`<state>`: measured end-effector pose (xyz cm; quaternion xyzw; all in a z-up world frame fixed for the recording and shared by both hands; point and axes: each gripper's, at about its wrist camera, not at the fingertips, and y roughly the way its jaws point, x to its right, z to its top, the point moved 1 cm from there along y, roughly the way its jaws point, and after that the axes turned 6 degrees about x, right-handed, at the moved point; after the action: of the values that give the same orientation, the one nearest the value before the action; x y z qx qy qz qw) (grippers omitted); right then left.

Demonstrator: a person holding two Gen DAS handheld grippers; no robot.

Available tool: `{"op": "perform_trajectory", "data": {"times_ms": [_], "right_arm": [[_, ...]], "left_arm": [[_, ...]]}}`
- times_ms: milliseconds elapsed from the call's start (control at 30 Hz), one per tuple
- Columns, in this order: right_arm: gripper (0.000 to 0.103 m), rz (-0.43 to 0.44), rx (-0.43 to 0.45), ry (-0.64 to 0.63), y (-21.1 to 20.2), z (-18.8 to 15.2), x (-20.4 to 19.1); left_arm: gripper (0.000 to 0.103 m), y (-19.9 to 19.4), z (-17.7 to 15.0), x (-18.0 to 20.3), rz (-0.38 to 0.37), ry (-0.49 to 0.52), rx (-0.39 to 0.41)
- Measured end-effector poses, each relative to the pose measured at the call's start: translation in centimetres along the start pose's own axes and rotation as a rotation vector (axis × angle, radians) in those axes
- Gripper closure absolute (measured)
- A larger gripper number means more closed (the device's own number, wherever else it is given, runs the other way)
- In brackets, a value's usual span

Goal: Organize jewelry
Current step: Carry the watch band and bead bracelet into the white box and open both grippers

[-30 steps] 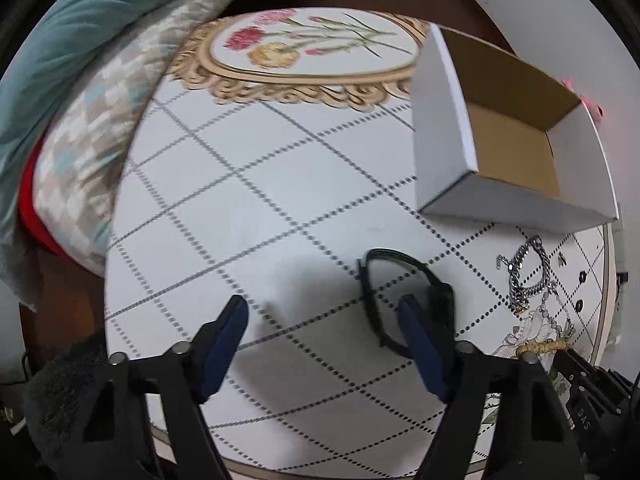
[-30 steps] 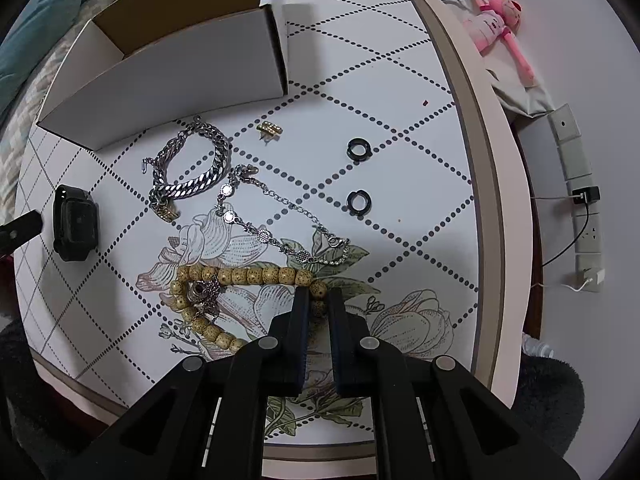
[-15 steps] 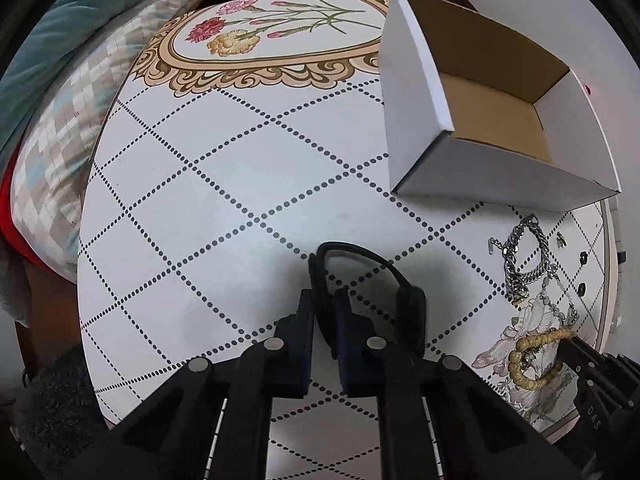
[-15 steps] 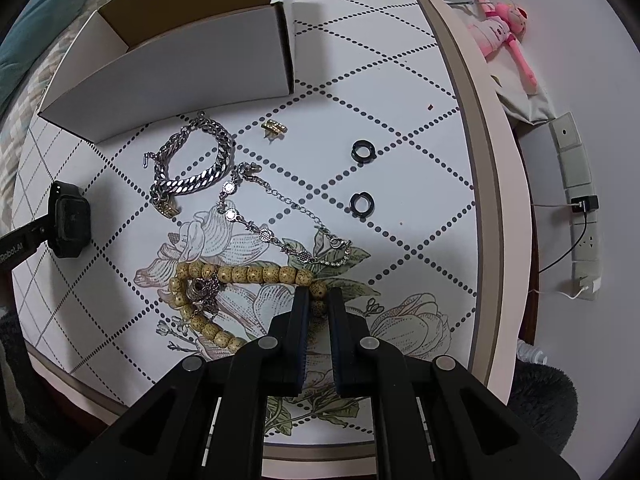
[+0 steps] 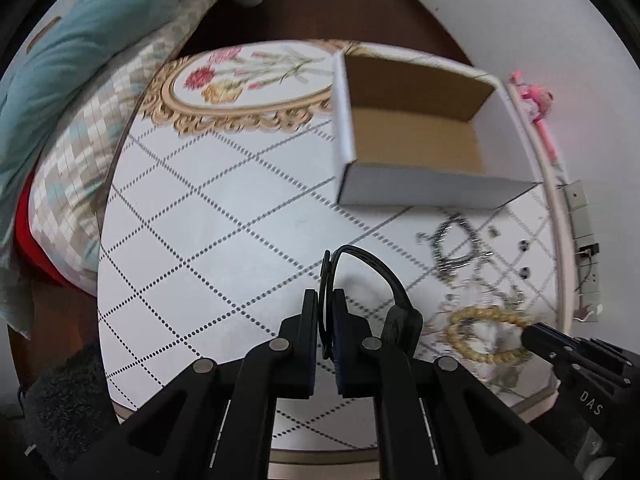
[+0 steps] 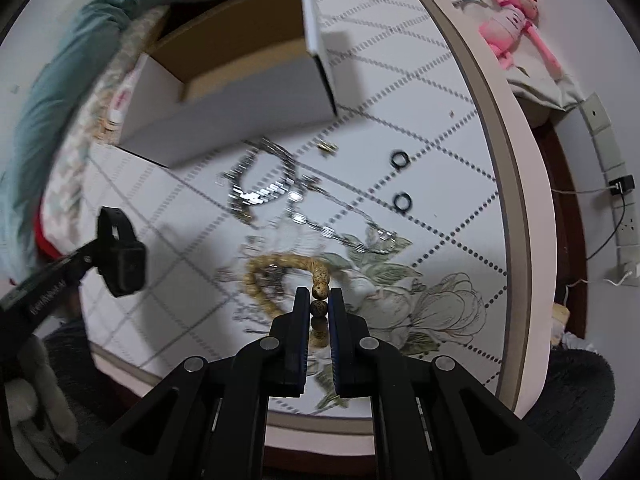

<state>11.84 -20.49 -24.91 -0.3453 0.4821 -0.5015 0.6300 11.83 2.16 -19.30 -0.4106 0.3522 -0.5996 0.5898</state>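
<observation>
**Both pieces lifted, box ahead**

Lifted off the table [image 5: 208, 216] since a second ago: black watch [image 6: 122, 258], band clamped in the left gripper [image 5: 326, 312], case dangling clear, likely so nothing drags. Likewise raised: bead bracelet [image 6: 280, 268], one bead pinched in the right gripper [image 6: 319, 306], rest trailing toward the cloth. Open cardboard box [image 5: 416, 140] just beyond, empty, probably the destination. Left lying by the box: silver chain bracelet [image 6: 262, 184], two black rings [image 6: 401, 201].
</observation>
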Motion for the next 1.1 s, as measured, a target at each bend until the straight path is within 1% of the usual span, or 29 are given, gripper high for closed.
{"op": "perform_trajectory", "data": {"times_ms": [133,167,233,433,567,633,667,700,900,933,967,1000,1067,1100], "right_arm": [[0.094,0.043,0.042,-0.032,-2.7,0.8,-1.0],[0.094,0.049,0.05,-0.039,-3.2,1.1,-1.3],[0.094,0.07,0.073,-0.057,-4.7,1.9,-2.0],[0.094,0.108,0.145,-0.099,-7.8,5.6,-4.3],[0.094,0.127,0.203,-0.131,-9.8,8.9,-5.9],[0.094,0.122,0.228,-0.148,-10.2,10.6,-6.5],[0.094,0.116,0.238,-0.158,-10.2,11.5,-6.8],[0.094,0.111,0.243,-0.166,-10.1,12.4,-7.1],[0.094,0.09,0.203,-0.174,-6.7,16.7,-7.5],[0.094,0.087,0.195,-0.171,-6.1,17.3,-7.4],[0.094,0.086,0.188,-0.166,-5.6,17.8,-7.2],[0.094,0.09,0.178,-0.157,-4.9,18.3,-7.0],[0.093,0.13,0.153,-0.139,-3.7,18.8,-6.4],[0.093,0.148,0.132,-0.124,-2.9,19.2,-6.0]], "left_arm": [[0.099,-2.4,0.7,1.2,-0.024,0.003,0.046],[0.099,-2.2,1.8,0.8,-0.028,0.003,0.054],[0.099,-2.6,2.7,1.0,-0.041,-0.002,0.072],[0.099,-4.5,5.6,1.3,-0.083,-0.008,0.119],[0.099,-4.5,8.1,1.6,-0.112,-0.012,0.127],[0.099,-4.2,9.4,1.9,-0.109,-0.004,0.135],[0.099,-3.9,10.2,2.1,-0.104,0.004,0.137],[0.099,-3.5,10.8,2.2,-0.107,0.014,0.155],[0.098,-0.3,13.9,2.8,-0.101,0.037,0.108],[0.097,0.3,14.3,2.8,-0.106,0.034,0.098],[0.094,0.9,14.7,2.7,-0.109,0.021,0.083],[0.092,1.5,15.0,2.7,-0.112,0.01,0.069],[0.091,2.6,15.4,2.6,-0.126,-0.002,0.037],[0.09,3.1,15.5,2.6,-0.121,-0.002,0.026]]}}
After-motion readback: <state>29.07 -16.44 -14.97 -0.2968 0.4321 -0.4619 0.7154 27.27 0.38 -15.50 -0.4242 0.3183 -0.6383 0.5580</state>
